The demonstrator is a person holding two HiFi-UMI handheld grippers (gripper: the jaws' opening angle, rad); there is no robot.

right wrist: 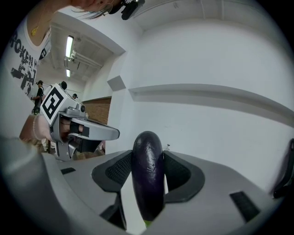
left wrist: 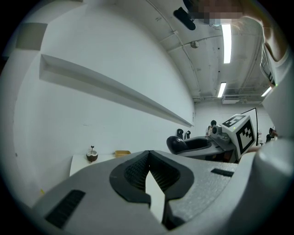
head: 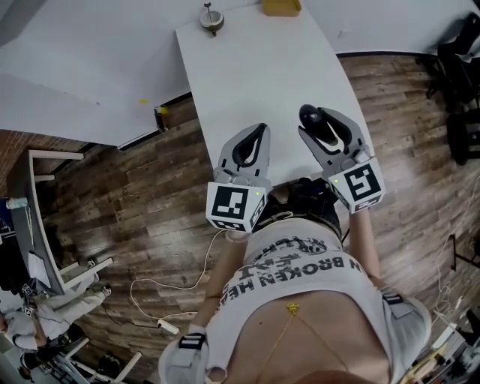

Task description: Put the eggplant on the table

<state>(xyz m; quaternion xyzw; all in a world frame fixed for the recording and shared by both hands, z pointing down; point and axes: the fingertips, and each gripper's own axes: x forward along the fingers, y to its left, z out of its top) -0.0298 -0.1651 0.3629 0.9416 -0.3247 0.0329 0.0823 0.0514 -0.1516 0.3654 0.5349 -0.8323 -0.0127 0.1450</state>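
A dark purple eggplant [right wrist: 148, 174] stands upright between the pads of my right gripper [right wrist: 148, 153], which is shut on it. In the head view the right gripper [head: 319, 118] holds the eggplant [head: 309, 115] over the near right part of the white table [head: 247, 67]. My left gripper [head: 262, 129] hovers beside it over the table's near end, its jaws shut with nothing between them. From the left gripper view, past the left gripper [left wrist: 149, 153], the eggplant [left wrist: 176, 144] shows at the tip of the right gripper.
A small round brown bowl [head: 211, 19] and a yellow object [head: 281, 6] sit at the table's far end. A large white panel [head: 82, 75] lies to the left. Cables and a power strip [head: 168, 326] lie on the wooden floor; dark chairs [head: 461, 90] stand at right.
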